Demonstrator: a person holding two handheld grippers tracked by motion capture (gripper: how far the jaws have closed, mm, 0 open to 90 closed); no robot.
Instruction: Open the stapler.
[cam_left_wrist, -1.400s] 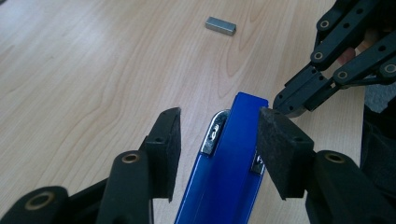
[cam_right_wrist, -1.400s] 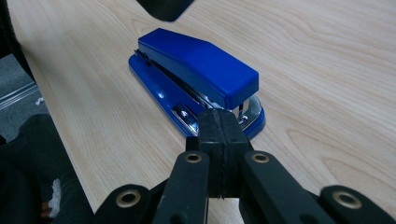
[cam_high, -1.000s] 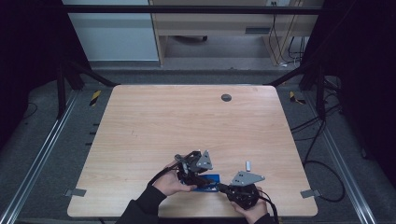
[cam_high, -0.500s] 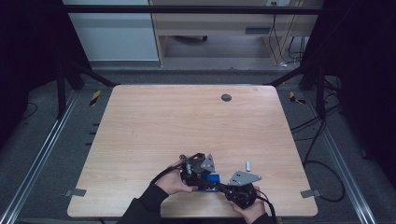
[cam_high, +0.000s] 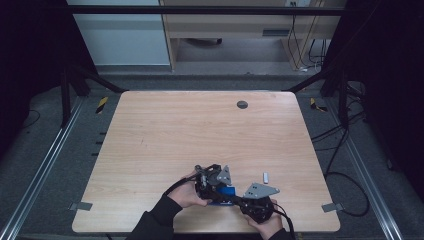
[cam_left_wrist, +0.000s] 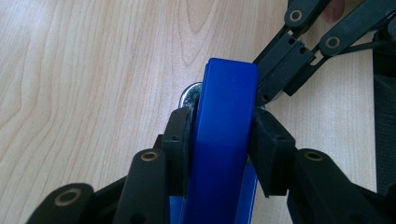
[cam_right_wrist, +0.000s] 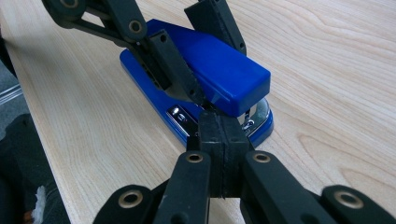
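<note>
A blue stapler (cam_high: 226, 191) lies flat near the table's front edge. My left gripper (cam_high: 214, 184) straddles the stapler's top arm (cam_left_wrist: 224, 140). Its jaws have just been closing, and both pads (cam_left_wrist: 180, 135) now press the arm's sides. In the right gripper view the left gripper (cam_right_wrist: 217, 70) comes down over the stapler (cam_right_wrist: 224, 70). My right gripper (cam_right_wrist: 220, 126) is shut with its pads together. Its tips rest against the stapler's side by the metal magazine (cam_right_wrist: 180, 114). The right gripper's (cam_high: 241, 201) linkage (cam_left_wrist: 289, 60) also shows in the left gripper view.
A small white piece (cam_high: 266, 176) lies on the wooden table (cam_high: 200, 135) just right of the hands. A round dark grommet (cam_high: 242, 104) sits near the far edge. Metal frame rails (cam_high: 45, 165) run along both sides, with cables (cam_high: 340, 150) on the floor at right.
The left gripper has shifted slightly right and its jaws have drawn in onto the stapler's top arm. The right gripper has stayed where it was.
</note>
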